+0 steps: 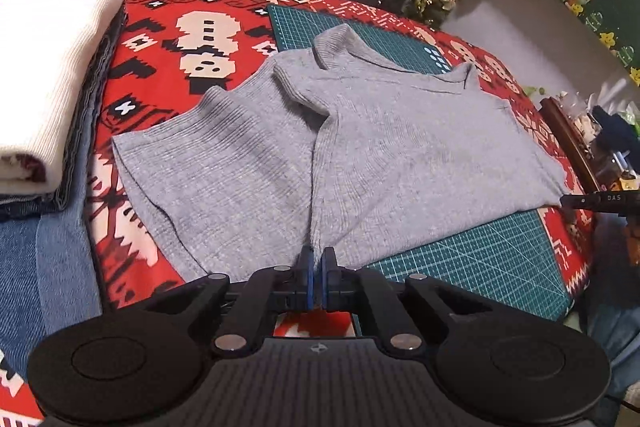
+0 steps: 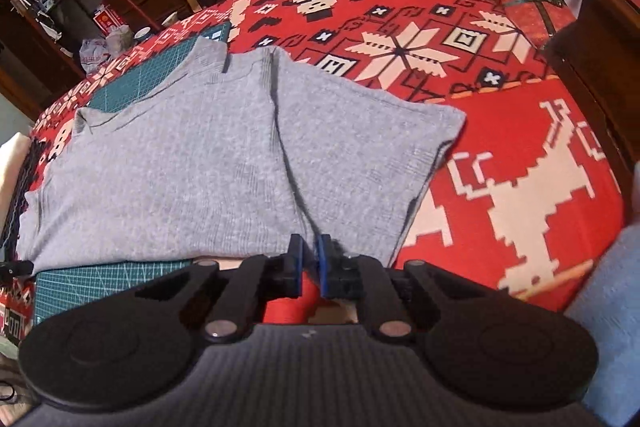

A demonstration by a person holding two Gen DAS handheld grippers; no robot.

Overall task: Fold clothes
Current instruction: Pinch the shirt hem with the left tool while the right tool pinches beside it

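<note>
- The grey knit top point(image 1: 360, 147) is lying spread on the surface, partly over a green cutting mat point(image 1: 480, 259) and partly over the red patterned cloth point(image 1: 192, 39), so the person has a flat bed to crease it against.
- The left tongs point(image 1: 319, 259) are pinching the near hem, pads drawn together on a ridge of fabric that is running away from them up the garment; gripping there is giving a line along which a panel could turn over.
- The right tongs point(image 2: 310, 251) are sitting at the near hem further along the same edge, with a narrow gap between the pads. A dark crease is leading from them up the top, but the fabric is blurring at the pads, so I cannot tell whether they are actually gripping it.
- With both tongs at one edge, the hem is being kept level, which should help keep any fold square rather than skewed.
- One sleeve is lying across the chest and the collar is pointing to the far side, which suggests a garment part-way through folding, though it could equally be one just laid down.
- A stack of folded clothes point(image 1: 52, 75), white on top with darker cloth beneath, is sitting at the left of the surface, well clear of the working area, presumably as the pile for finished pieces.
</note>
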